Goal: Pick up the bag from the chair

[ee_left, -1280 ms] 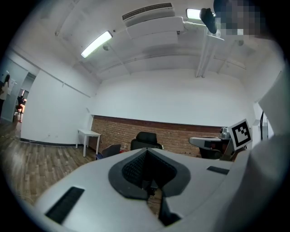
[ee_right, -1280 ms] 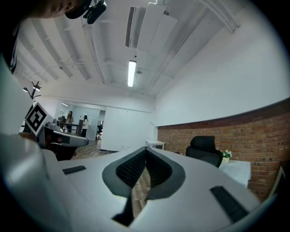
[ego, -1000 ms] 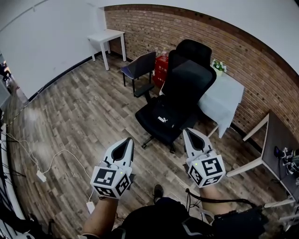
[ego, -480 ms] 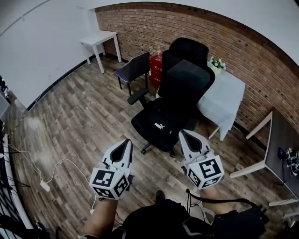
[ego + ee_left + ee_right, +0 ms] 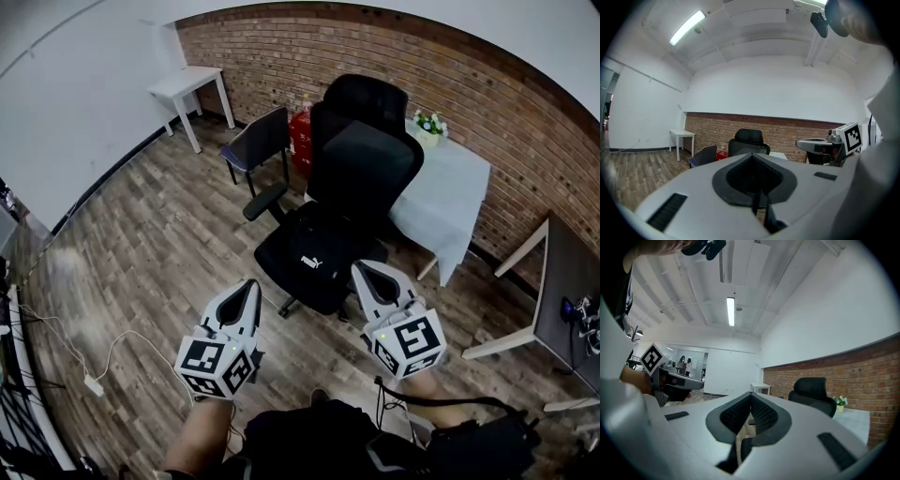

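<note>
A person closes in on a black office chair (image 5: 364,169) at the middle of the frame. The black bag (image 5: 321,242), marked with a small white logo, lies flat on the seat surface. In the past second the chair has drifted from right of centre toward the middle and down toward the lower edge, which suggests the person has walked forward. The right hand-held gripper (image 5: 362,269) now points at the near right edge of the seat. The left hand-held gripper (image 5: 252,283) sits lower left of it, over bare wood floor (image 5: 141,253).

Both stay clenched, jaw tips meeting with nothing between them, as each gripper's own view confirms. The bag is untouched and the pick-up has not begun; the approach looks nearly done, and the jaws would have to part before either can take the bag.

A smaller dark chair (image 5: 258,141) and a cloth-covered table (image 5: 448,192) flank the office chair against the brick wall (image 5: 487,103) in the upper half.
</note>
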The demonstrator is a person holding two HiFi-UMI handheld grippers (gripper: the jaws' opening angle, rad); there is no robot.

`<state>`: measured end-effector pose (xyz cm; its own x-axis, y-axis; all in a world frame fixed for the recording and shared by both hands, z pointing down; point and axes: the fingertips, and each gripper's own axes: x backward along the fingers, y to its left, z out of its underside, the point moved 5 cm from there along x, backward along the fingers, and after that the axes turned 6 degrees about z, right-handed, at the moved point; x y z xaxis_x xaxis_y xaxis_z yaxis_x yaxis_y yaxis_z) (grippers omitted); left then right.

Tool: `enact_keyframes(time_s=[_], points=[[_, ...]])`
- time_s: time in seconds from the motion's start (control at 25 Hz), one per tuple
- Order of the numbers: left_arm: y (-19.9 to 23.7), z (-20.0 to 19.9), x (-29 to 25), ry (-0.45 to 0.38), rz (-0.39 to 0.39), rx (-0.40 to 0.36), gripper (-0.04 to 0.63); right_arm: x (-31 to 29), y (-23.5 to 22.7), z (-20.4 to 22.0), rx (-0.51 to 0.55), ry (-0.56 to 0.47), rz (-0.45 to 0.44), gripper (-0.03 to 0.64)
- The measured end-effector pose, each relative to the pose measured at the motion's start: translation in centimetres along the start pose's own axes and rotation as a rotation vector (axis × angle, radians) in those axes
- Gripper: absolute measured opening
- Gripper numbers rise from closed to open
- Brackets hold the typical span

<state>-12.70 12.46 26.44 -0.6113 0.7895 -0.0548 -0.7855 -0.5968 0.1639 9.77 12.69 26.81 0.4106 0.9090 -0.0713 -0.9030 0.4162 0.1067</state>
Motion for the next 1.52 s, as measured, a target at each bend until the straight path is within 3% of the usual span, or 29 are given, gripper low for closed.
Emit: enact_keyframes(time_s=[0.6, 1.52], points=[[3.4, 0.2, -6.0, 0.012, 0.099, -0.005, 0.009, -4.5, -2.0, 0.8, 0.030, 0.028, 0.030, 0.014], [20.4, -2.6, -15.1, 0.012, 0.341, 0.018, 0.009, -19.1, -0.6, -0.5, 0.062, 0.092, 0.269, 0.014]])
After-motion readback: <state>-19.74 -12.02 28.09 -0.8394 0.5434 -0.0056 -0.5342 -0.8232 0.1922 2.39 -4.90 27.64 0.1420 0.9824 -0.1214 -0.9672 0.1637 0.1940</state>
